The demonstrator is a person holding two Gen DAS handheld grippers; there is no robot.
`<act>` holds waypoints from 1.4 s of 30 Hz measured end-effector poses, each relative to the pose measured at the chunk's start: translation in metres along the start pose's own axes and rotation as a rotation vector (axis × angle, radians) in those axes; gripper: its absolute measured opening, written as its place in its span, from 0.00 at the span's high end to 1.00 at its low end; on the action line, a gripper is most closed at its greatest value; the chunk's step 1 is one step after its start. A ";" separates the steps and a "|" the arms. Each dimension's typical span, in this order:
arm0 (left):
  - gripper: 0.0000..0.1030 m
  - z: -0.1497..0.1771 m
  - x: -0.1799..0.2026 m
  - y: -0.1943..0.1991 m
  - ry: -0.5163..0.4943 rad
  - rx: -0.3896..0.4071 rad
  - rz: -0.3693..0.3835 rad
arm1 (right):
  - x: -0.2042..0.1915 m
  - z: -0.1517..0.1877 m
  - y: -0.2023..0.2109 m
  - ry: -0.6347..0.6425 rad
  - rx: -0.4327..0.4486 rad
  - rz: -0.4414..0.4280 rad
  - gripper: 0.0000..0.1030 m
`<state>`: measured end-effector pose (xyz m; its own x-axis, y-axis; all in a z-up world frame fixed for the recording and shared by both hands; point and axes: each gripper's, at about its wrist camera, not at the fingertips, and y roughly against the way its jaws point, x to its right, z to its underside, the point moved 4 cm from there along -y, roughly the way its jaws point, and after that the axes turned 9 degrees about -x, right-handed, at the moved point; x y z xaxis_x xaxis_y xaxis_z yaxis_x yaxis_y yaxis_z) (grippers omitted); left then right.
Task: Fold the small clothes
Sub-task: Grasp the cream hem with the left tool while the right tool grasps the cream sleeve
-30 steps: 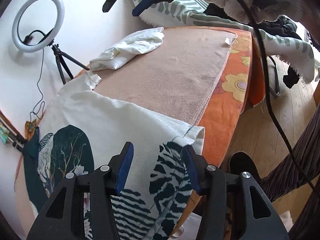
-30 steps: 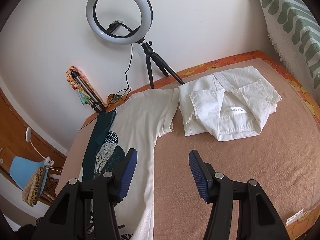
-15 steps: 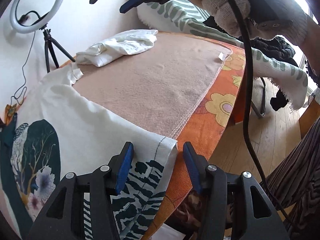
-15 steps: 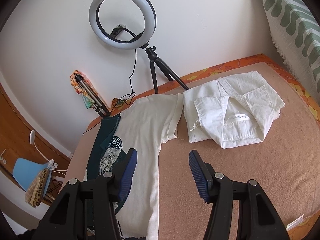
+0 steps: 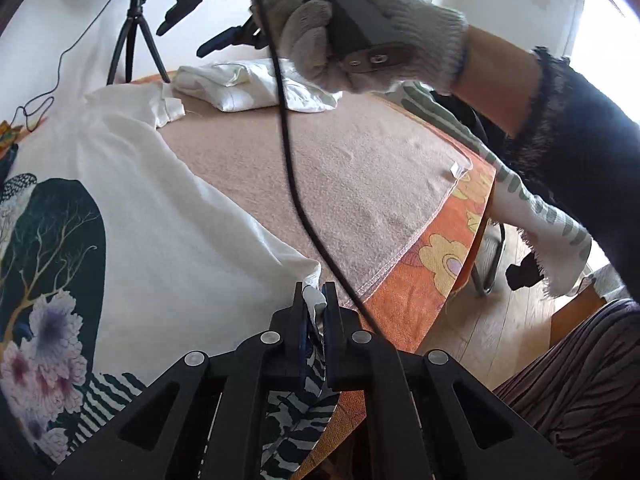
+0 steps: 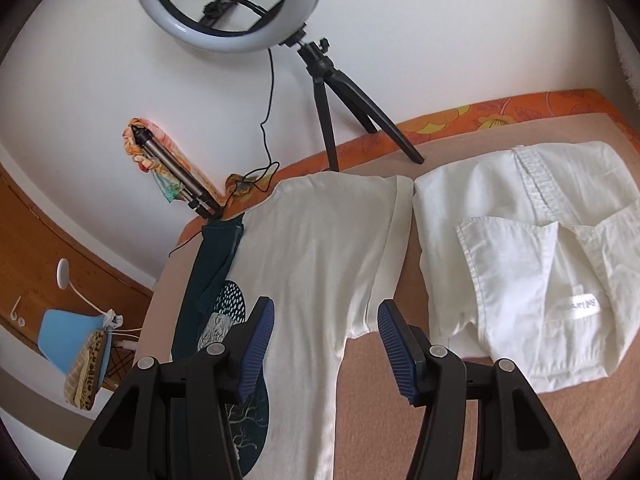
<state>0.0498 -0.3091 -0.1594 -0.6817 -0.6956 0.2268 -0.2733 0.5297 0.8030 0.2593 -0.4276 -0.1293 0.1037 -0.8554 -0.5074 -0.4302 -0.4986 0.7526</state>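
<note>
A white T-shirt [image 5: 152, 216] with a dark floral and striped print lies spread on the tan blanket [image 5: 320, 168]. My left gripper [image 5: 314, 304] is shut on the shirt's bottom hem corner near the table's front edge. My right gripper [image 6: 326, 320] is open and hovers just above the shirt's sleeve [image 6: 384, 264] at the far end. It also shows in the left wrist view [image 5: 208, 36], held by a gloved hand. A folded white shirt [image 6: 532, 256] lies beside the sleeve.
A ring light on a tripod [image 6: 320, 80] stands at the table's far edge by the wall. The orange flowered tablecloth [image 5: 436, 264] borders the blanket. A cable [image 5: 296, 184] hangs across the left wrist view. A green-patterned cloth [image 5: 532, 200] drapes at the right.
My left gripper has closed on the T-shirt's hem corner. My right gripper has moved forward and down toward the sleeve, still open.
</note>
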 end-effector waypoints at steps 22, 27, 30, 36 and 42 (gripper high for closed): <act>0.96 0.000 -0.036 0.032 0.171 0.121 0.121 | 0.024 -0.073 -0.123 0.065 -0.159 0.362 0.63; 0.97 0.004 -0.039 0.040 0.209 0.147 0.116 | 0.028 -0.077 -0.116 0.018 -0.129 0.337 0.98; 0.97 0.011 -0.039 0.042 0.244 0.157 0.126 | 0.015 -0.083 -0.107 0.042 -0.100 0.345 1.00; 0.97 0.024 -0.043 0.055 0.280 0.194 0.103 | -0.028 -0.090 -0.102 0.142 -0.089 0.423 1.00; 0.97 0.040 -0.059 0.067 0.356 0.227 0.078 | -0.086 -0.090 -0.115 0.267 -0.097 0.500 1.00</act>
<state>0.0449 -0.2135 -0.1409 -0.4402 -0.7522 0.4903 -0.3994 0.6531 0.6434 0.3808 -0.3095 -0.1349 0.1374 -0.9899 0.0337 -0.4020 -0.0246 0.9153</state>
